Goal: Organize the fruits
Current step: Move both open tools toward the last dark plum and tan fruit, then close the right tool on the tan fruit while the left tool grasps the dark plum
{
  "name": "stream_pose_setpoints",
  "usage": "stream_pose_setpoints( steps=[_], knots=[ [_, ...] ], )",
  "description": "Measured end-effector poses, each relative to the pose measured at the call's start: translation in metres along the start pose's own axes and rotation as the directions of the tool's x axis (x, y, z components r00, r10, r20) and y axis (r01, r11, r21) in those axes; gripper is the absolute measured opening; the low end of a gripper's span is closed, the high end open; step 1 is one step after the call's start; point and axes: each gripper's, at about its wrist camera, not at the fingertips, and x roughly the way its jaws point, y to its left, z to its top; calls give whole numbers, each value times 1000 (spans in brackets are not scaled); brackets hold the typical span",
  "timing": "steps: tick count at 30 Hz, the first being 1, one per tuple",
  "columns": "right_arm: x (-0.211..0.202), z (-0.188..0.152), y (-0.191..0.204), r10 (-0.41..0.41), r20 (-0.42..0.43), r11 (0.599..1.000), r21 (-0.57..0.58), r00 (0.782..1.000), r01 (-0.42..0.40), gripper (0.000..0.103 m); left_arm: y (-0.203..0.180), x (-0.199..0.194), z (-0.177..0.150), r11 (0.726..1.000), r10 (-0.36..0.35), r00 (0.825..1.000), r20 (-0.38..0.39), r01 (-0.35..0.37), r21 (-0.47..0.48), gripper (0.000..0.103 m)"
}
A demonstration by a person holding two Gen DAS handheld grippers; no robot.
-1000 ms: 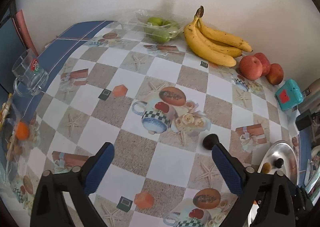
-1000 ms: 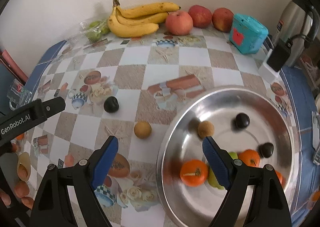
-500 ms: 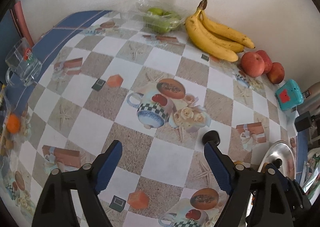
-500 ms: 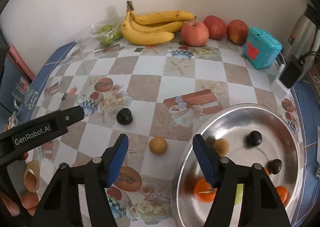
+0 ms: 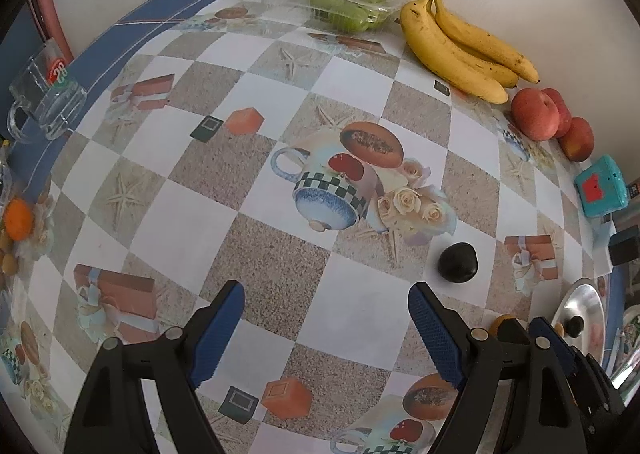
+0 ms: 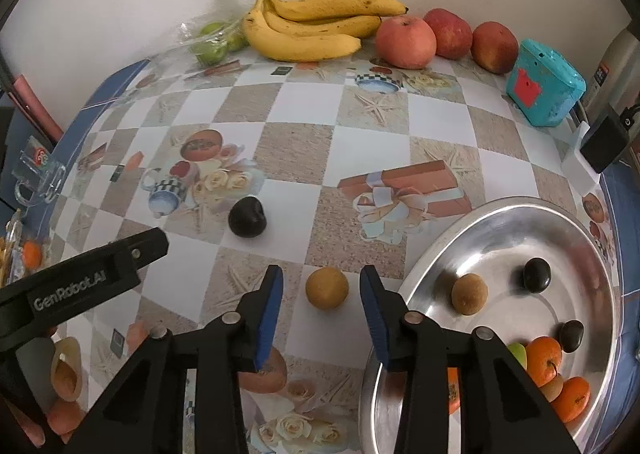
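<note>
Checkered tablecloth [image 5: 280,190] with printed cups and gift boxes covered the table, white wall behind.

Left wrist view: my left gripper [image 5: 326,318] pointed steeply down, jaws wide apart, nothing between them, only bare cloth. Dark plum [image 5: 458,263] lay on the cloth just beyond my right-side finger, not touching it. Bananas [image 5: 460,42] sat against the wall, clear tub of green fruit [image 5: 340,6] beside them, apples [image 5: 536,114] on the other side. Glass mug [image 5: 44,102] at the far left edge.

Right wrist view: my right gripper [image 6: 320,294] had just been closing; jaws narrowed around the small tan fruit [image 6: 327,288], which sat on the cloth between the pads with a gap each side, not yet pinched. Steel bowl [image 6: 440,254] just beside it held another tan fruit [image 6: 469,293], two dark plums and some oranges [image 6: 544,358]. Teal box [image 6: 544,86] stood near the apples.
</note>
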Motion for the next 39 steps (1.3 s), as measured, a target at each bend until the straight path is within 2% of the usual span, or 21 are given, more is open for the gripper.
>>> stream_pose_setpoints(
  steps=[12, 19, 29, 31, 35, 37, 39],
  knots=[
    [14, -1, -1, -27, -31, 1000, 7, 999, 27, 27, 0, 2, 0, 1000, 8, 1000, -7, -8, 0, 87],
    [13, -1, -1, -9, -28, 1000, 12, 1000, 10, 26, 2, 1, -1, 1000, 10, 1000, -5, -10, -8, 87],
    [-6, 5, -11, 67, 7, 993, 95, 998, -67, 26, -1, 8, 4, 1000, -12, 1000, -26, 11, -17, 86],
    [-8, 6, -15, 75, 6, 991, 114, 997, -76, 26, -5, 10, 5, 1000, -23, 999, -32, 23, -15, 80],
    [-12, 8, -24, 86, 13, 986, 141, 996, -87, 26, -23, 14, 9, 998, -59, 997, -45, 59, 7, 76],
    [-16, 10, -29, 97, 25, 983, 155, 995, -100, 26, -32, 17, 10, 996, -86, 994, -61, 86, 7, 68],
    [-22, 12, -34, 111, 44, 978, 172, 993, -117, 26, -40, 19, 13, 994, -104, 992, -73, 105, 5, 66]
  ],
)
